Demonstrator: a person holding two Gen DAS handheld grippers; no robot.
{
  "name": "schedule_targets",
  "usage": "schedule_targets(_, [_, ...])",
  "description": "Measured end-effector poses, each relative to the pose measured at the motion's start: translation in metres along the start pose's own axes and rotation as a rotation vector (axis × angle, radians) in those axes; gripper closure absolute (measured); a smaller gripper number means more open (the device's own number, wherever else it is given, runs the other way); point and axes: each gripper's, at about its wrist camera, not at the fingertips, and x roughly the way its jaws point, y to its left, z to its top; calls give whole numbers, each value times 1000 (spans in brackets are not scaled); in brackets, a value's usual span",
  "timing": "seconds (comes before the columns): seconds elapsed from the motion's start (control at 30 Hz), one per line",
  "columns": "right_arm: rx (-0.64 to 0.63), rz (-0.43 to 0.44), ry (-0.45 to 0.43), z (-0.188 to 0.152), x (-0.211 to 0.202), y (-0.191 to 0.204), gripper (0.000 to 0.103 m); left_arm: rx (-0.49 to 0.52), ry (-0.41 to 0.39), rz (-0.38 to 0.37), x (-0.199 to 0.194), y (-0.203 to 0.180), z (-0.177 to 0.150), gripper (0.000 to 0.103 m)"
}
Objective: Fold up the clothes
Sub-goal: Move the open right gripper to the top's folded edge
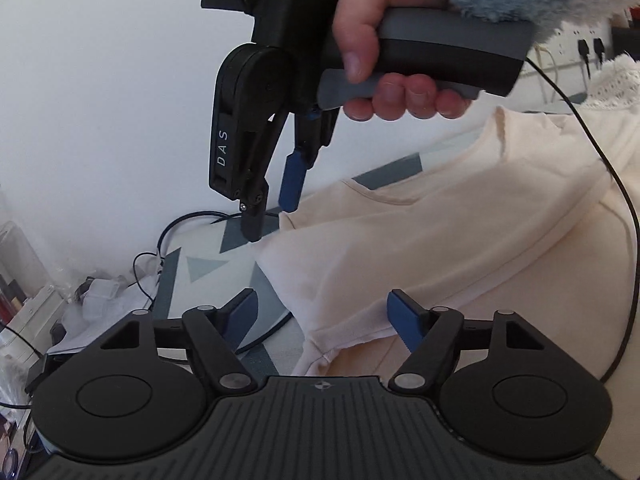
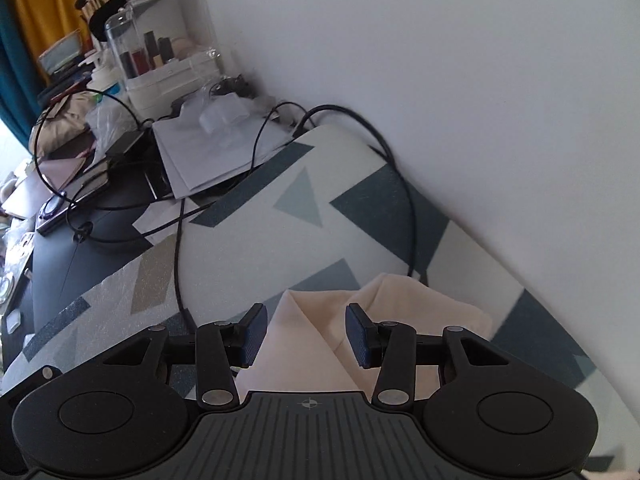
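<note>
Left wrist view: the left gripper (image 1: 324,320) sits at lower centre, jaws apart, the cream garment (image 1: 460,248) edge between its pads but not pinched. The garment spreads right over the patterned board (image 1: 208,264). Upper centre, the right gripper (image 1: 272,208), hand-held, points down at the garment's corner, partly open, gripping nothing.

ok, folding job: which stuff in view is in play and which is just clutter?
In play:
cream shirt
patterned folding surface
left gripper
right gripper

Clutter:
clear cosmetics organiser
white papers
black cables
makeup brushes
</note>
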Motion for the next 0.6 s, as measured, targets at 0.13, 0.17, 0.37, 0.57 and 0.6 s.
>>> schedule_targets(0.13, [6,16,40,-4,11,-6,63,66,2,-32,-2,-1,-7,31])
schedule_targets(0.17, [11,17,49,-7,12,-9,63,92,-2,-38,-3,-2,-10,31])
schedule_targets(0.37, [56,29,48,-21,14,-24,63,281,-50,-52,-10,-12,-22,31])
schedule_targets(0.57, [84,52,63,-31,16,-36,66,288,-68,-57,2,-14,-16,36])
schedule_targets(0.6, [87,55,66,-32,17,-37,66,283,-70,-66,3,-14,-15,44])
